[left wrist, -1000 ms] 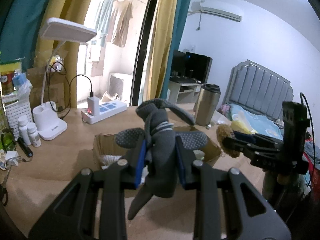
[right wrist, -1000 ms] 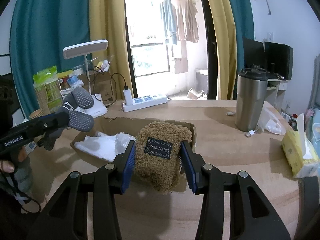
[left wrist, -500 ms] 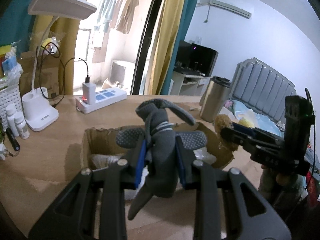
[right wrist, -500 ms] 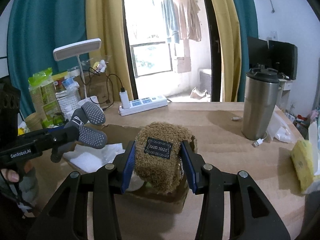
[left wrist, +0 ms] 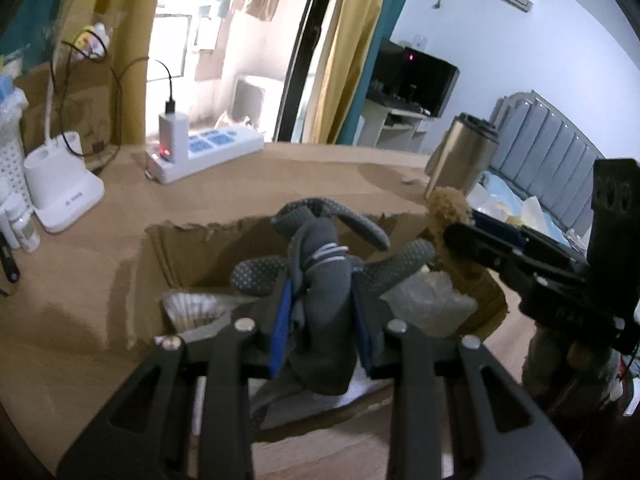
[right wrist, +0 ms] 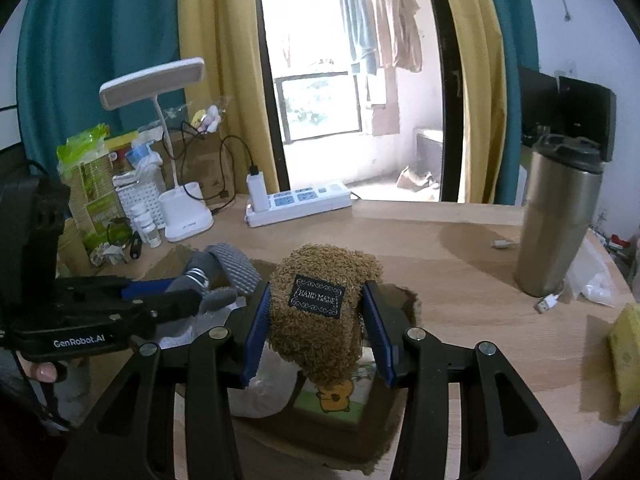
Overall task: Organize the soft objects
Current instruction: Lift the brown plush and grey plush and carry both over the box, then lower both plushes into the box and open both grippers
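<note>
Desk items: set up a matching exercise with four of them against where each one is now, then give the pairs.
Things:
1. grey glove
2. brown fuzzy sock
3. steel tumbler
4. white power strip

Places:
A. standing on the desk, right of the cardboard box
B. clamped in the left gripper
C. lying at the desk's far edge, by the window
D. clamped in the right gripper

Pairs: 1-B, 2-D, 3-A, 4-C
</note>
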Tool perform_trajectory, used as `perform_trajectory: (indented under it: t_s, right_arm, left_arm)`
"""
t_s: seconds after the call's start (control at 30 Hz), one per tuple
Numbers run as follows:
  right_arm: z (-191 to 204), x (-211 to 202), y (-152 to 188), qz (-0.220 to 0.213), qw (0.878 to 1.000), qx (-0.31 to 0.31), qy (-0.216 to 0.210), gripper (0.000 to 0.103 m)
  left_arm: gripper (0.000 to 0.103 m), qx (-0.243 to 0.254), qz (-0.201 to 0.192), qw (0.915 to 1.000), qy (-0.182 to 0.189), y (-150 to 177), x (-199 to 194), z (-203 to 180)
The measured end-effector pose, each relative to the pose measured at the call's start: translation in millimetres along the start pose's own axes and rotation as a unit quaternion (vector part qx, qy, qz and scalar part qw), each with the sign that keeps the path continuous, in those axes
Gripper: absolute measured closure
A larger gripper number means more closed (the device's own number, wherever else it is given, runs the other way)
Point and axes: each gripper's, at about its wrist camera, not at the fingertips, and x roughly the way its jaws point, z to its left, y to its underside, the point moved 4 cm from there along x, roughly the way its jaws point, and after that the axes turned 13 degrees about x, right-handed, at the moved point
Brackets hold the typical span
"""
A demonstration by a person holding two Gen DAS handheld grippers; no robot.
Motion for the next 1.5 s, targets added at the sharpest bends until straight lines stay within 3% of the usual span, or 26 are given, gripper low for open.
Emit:
perform_trajectory:
  t_s: [0.37,0.73,0.93,1.07,1.5]
  right_arm:
    - [8,34,15,0.056,0.998,-0.001,-0.004,0.055]
    - [9,47,21,0.065,0.998,-0.007,0.022,0.055]
    - [6,43,19,0.057,0.998,-0.001,0.04,0.05]
    - [2,37,15,0.049,0.998,0.011,0.047,0.04]
    - [11,6,10,0.019,0.998,0.006,0.061,0.036]
  left_arm:
    - [0.073,-0.008,0.061,0.9979,0.02,13,36,-4]
    - [0.072,-0.015,0.065,0.9975,0.024,14,39,0]
    - [0.067,-0.016,0.053,0.9983,0.019,11,28,1]
    - [0.051,-0.015,0.036,0.9991,0.015,8,17,2]
    - [0.05,-0.003,0.003,0.9999,-0.015,6,-18,0]
